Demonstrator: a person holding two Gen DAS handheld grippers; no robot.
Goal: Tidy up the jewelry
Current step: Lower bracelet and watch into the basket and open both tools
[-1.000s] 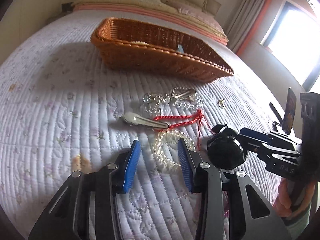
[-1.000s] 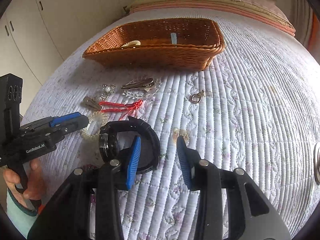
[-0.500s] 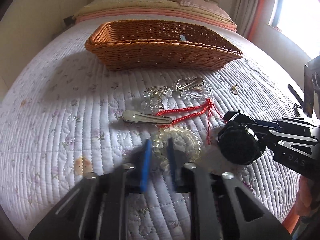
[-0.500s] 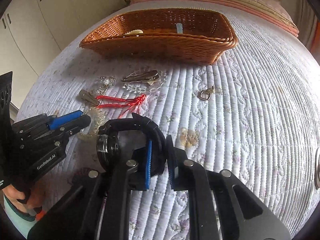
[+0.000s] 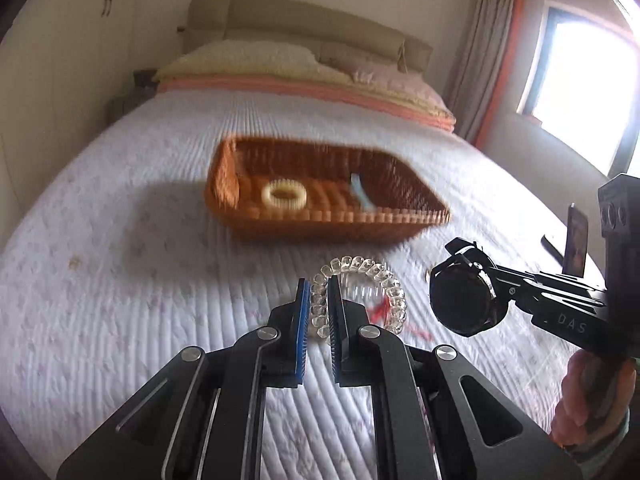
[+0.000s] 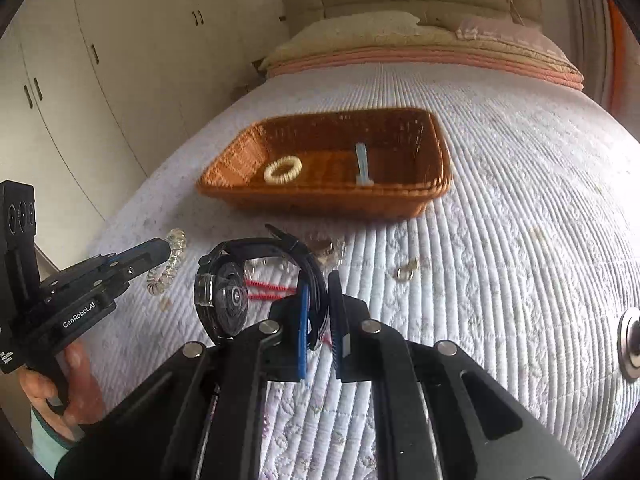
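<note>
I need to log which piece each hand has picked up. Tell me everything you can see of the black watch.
The black watch has a round case with a glossy dark face, seen in the left wrist view, a clear-looking back and a black strap looped into a ring. The right gripper is shut on the strap, so the watch hangs tilted above the quilt, touching nothing else, short of the wicker basket.

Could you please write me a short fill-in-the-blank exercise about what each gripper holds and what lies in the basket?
1. The left gripper is shut on the clear bead ____.
2. The right gripper is shut on the strap of the black ____.
3. The cream ring lies inside the wicker ____.
4. The red cord lies on the ____, outside the wicker container.

Missing words: bracelet; watch; basket; bed
</note>
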